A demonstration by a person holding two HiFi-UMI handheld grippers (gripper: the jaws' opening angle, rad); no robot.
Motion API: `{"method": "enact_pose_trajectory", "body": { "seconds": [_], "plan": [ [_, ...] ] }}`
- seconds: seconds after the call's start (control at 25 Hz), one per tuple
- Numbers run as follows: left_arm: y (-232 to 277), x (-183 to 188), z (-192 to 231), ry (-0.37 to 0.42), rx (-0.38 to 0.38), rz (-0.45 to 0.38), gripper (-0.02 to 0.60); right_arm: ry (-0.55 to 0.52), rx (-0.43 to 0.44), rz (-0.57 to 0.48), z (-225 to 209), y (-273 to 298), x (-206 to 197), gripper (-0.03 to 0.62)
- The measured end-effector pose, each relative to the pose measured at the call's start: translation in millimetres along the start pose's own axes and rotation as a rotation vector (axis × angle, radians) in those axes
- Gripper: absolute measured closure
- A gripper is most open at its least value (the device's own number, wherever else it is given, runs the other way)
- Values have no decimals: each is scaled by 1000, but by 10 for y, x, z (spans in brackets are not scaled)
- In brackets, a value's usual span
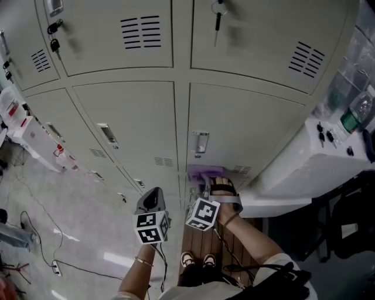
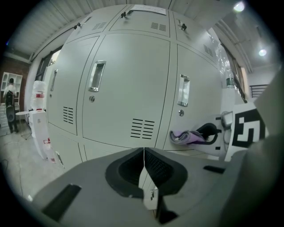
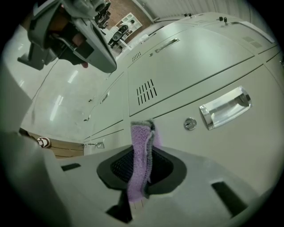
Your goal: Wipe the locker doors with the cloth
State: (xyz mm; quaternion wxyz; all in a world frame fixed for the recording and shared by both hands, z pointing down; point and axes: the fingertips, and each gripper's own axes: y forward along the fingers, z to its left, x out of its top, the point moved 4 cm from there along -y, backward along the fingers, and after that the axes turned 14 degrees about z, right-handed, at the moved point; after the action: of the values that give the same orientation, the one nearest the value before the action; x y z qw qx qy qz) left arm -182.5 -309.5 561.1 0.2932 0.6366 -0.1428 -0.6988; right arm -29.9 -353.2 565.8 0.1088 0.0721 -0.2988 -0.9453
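Facing a bank of pale grey locker doors (image 1: pixel 234 117), stacked in rows and filling most of the head view. To the right, a white cabinet (image 1: pixel 304 158), just beside the lockers. Below left, shiny pale floor (image 1: pixel 76 205) with a thin cable (image 1: pixel 41 234) trailing across it. Underfoot, wooden boards (image 1: pixel 196 237) at the lockers' base, with two shoes (image 1: pixel 197 259) on them.

Right gripper (image 1: pixel 212 180) (image 3: pixel 142 166) held up to a lower door, clamped on a folded purple cloth (image 1: pixel 202 172) (image 3: pixel 141 153). Cloth upright between the jaws, its free end up against the door face, just below the recessed handle (image 1: pixel 200 142) (image 3: pixel 225 107) and round lock (image 3: pixel 190 123), beside a set of vent slots (image 3: pixel 146 91). Same cloth (image 2: pixel 188 136) seen from the left gripper view, low on the door under that handle.

Left gripper (image 1: pixel 153 200) (image 2: pixel 144 166) held back from the lockers, left of the right one, jaws pressed together with nothing between them.

Higher up, keys (image 1: pixel 218 17) hanging from the locks of the upper doors.
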Motion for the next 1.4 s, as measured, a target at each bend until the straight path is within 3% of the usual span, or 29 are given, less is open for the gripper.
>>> {"method": "enact_pose_trajectory", "body": {
  "seconds": [0.64, 0.92, 1.16, 1.4],
  "plan": [
    [30, -187, 7, -10, 10, 36, 572, -24, 59, 23, 336, 252, -30, 536],
    [-17, -118, -91, -12, 2, 20, 572, 5, 76, -3, 215, 52, -119, 536],
    [-87, 109, -338, -9, -32, -29, 572, 8, 24, -29, -110, -328, -285, 536],
    [-217, 451, -691, 18, -78, -93, 572, 14, -90, -56, -633, -794, -512, 536]
  ]
}}
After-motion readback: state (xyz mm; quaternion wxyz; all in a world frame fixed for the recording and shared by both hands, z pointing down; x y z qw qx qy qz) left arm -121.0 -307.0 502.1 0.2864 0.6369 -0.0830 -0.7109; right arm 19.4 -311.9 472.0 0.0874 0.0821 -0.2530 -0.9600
